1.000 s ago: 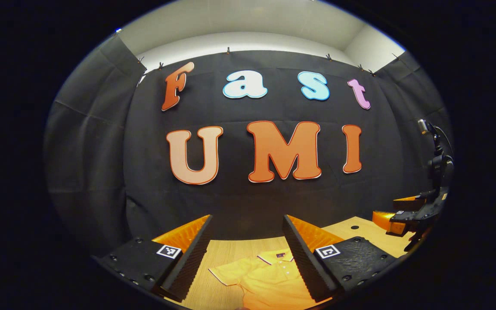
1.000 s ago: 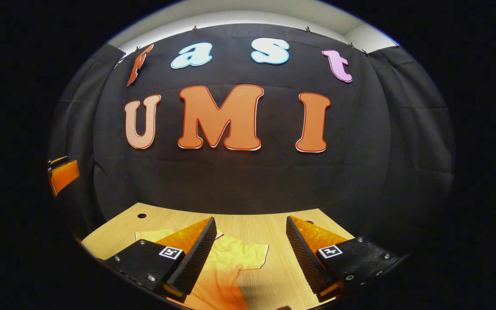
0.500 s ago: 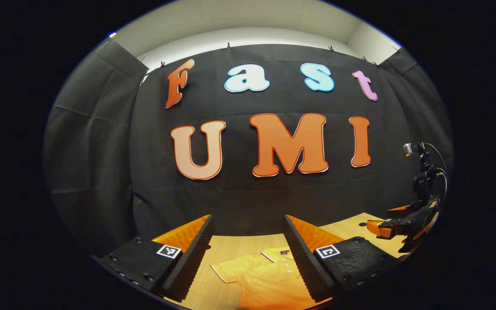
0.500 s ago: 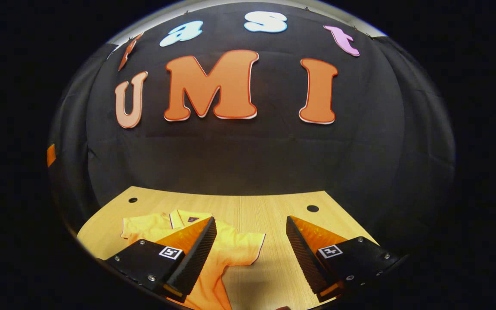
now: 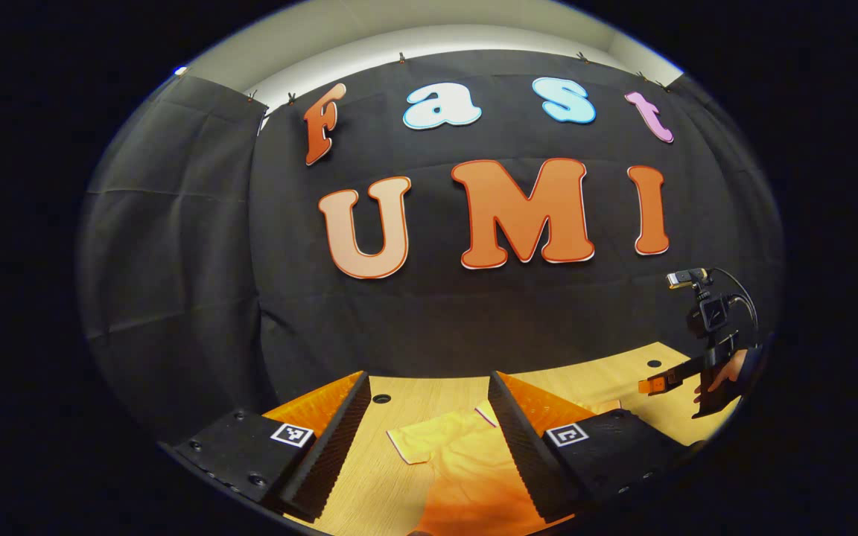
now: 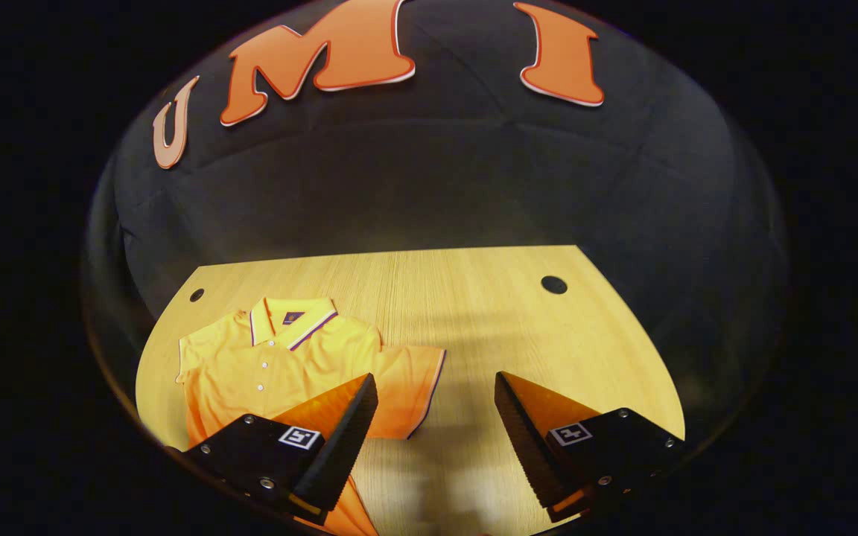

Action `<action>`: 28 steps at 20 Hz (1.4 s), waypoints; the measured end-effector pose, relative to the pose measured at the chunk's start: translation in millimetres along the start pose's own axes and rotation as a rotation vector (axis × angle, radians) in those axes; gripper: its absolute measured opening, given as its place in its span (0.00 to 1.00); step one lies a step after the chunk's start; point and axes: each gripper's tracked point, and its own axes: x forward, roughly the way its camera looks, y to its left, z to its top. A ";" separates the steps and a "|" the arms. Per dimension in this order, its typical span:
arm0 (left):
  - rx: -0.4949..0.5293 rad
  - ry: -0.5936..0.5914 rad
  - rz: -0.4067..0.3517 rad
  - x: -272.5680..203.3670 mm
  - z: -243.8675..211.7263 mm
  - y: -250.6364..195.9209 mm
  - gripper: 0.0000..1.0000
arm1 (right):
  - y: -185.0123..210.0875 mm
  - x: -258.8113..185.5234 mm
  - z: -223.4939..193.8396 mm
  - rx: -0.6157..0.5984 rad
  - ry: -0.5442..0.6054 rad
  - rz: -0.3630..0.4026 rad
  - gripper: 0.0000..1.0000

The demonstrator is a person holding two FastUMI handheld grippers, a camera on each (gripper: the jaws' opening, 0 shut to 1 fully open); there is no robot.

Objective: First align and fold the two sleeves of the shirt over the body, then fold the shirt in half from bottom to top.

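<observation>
Collar [image 6: 291, 318] and buttons of the shirt [image 6: 280, 365] are seen from the right gripper [image 6: 435, 417]; the left gripper [image 5: 427, 417] is held low over one sleeve [image 5: 429, 441]. Both jaws are spread wide, nothing held.

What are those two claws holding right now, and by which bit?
Nothing. The left gripper and the right gripper both hang open above the orange shirt, which lies flat on the table, sleeves unfolded.
</observation>
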 end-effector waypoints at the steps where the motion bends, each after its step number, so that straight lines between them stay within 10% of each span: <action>1: 0.003 0.017 0.017 -4.6 -4.0 3.7 0.97 | 2.1 8.2 -3.8 0.001 0.037 0.016 0.94; 11: 0.001 0.135 0.190 -38.9 -34.7 37.3 0.98 | 1.1 77.6 -49.0 -0.026 0.390 0.001 0.71; 21: 0.004 0.166 0.210 -44.6 -41.3 33.8 0.98 | 15.0 101.3 -84.8 -0.056 0.604 -0.017 0.70; 25: -0.001 0.170 0.213 -46.6 -45.6 34.6 0.98 | 16.5 105.0 -80.6 -0.024 0.583 -0.029 0.57; 28: -0.008 0.169 0.214 -46.4 -47.5 34.1 0.99 | 13.4 107.5 -75.2 0.031 0.556 -0.004 0.11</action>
